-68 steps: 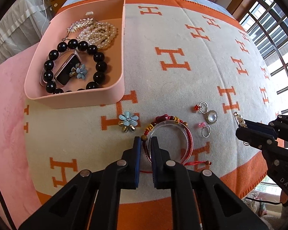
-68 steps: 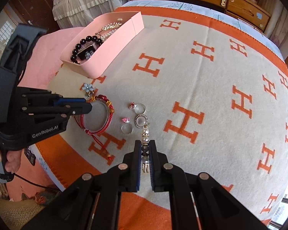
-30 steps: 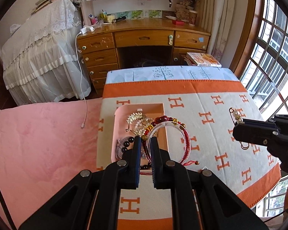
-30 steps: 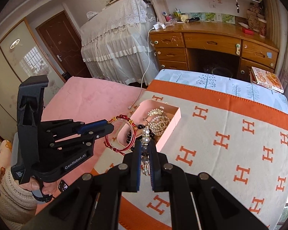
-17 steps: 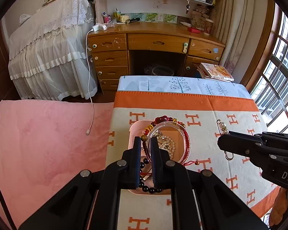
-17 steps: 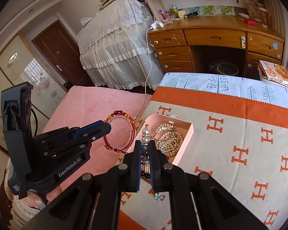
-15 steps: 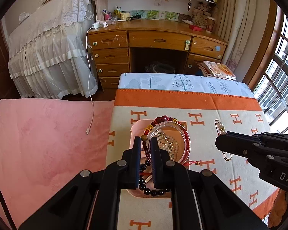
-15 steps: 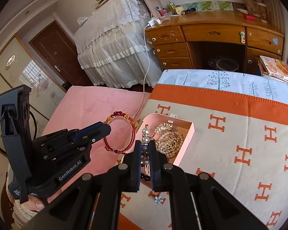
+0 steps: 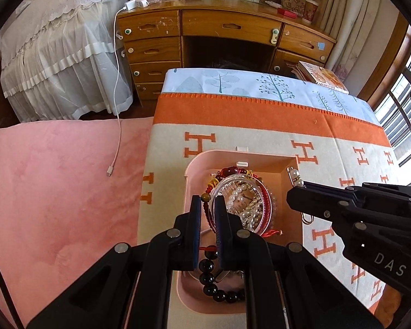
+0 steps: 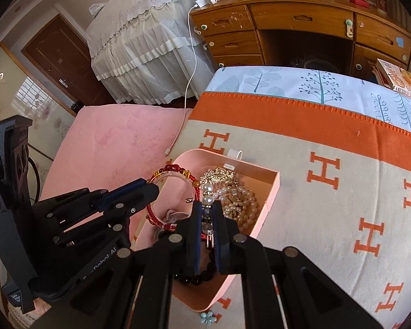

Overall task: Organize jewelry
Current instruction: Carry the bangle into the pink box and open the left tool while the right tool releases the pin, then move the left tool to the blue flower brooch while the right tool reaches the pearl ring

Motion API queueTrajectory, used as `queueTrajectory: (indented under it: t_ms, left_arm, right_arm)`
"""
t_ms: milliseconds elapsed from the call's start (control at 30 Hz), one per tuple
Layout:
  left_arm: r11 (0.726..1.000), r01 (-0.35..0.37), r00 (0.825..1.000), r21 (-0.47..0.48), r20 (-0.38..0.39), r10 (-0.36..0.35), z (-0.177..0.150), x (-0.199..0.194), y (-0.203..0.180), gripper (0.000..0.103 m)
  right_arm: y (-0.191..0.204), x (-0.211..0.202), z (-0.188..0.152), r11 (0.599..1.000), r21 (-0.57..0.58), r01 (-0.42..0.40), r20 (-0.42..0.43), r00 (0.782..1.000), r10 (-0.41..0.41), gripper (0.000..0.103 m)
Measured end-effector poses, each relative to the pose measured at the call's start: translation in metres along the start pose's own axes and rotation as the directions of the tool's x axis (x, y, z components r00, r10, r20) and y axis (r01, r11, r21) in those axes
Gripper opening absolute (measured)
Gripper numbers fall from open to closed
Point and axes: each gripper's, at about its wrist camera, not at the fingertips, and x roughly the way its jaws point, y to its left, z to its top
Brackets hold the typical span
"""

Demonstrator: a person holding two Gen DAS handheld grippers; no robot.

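My left gripper [image 9: 206, 205] is shut on a red cord bracelet with a clear bangle [image 9: 239, 185] and holds it above the pink jewelry box [image 9: 197, 161]. It also shows in the right wrist view [image 10: 175, 175]. My right gripper [image 10: 207, 211] is shut on a pearl pin brooch [image 10: 207, 192] over the same box [image 10: 271, 192]. The brooch also shows in the left wrist view [image 9: 297, 176]. Inside the box lie pearl necklaces [image 10: 238, 197] and a black bead bracelet [image 9: 213, 288].
The box sits on a cream and orange blanket with H marks [image 9: 315, 126]. A blue flower earring [image 10: 207, 317] lies on the blanket by the box's near corner. A pink mat [image 9: 54, 178] with a white cable [image 9: 117, 137] lies left. A wooden desk [image 9: 227, 33] stands behind.
Both grippers have lifted their pieces off the blanket and carried them over the pink box. Over the last half second both have come lower and closer to the box.
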Motion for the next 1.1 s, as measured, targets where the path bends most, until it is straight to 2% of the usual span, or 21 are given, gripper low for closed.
queueTrajectory:
  t_ms: [333,600,767,833,900,967,1100]
  left_arm:
    - [0.999,0.021,0.999,0.029,-0.040,-0.020,-0.001,0.027,-0.011,0.006]
    - [0.999,0.015,1.000,0.048,-0.016,-0.014,0.000,0.026,-0.015,0.006]
    - [0.998,0.005,1.000,0.056,-0.003,-0.005,0.000,0.026,-0.016,0.007]
    - [0.997,0.004,1.000,0.074,-0.001,-0.004,-0.003,0.023,-0.019,0.017]
    - [0.996,-0.005,1.000,0.090,0.011,0.004,-0.007,0.018,-0.022,0.045]
    - [0.994,-0.027,0.999,0.103,0.035,0.024,-0.012,0.011,-0.025,0.064]
    - [0.987,-0.077,0.995,0.140,0.076,0.067,-0.024,-0.008,-0.034,0.076]
  right_arm:
    - [-0.010,0.032,0.000,1.000,0.021,0.023,-0.088,0.996,-0.021,0.008]
    - [-0.022,0.014,-0.004,0.997,0.068,-0.028,-0.015,0.999,0.029,0.010]
    - [-0.032,-0.001,-0.013,0.995,0.093,-0.027,0.014,1.000,0.025,0.012]
    - [-0.037,-0.006,-0.020,0.994,0.103,-0.029,0.011,1.000,0.028,0.012]
    - [-0.042,-0.011,-0.027,0.993,0.113,-0.033,0.005,0.999,0.033,0.013]
    - [-0.046,-0.016,-0.035,0.992,0.119,-0.038,0.001,0.999,0.038,0.013]
    - [-0.049,-0.027,-0.055,0.992,0.120,-0.047,-0.009,0.999,0.049,0.013]
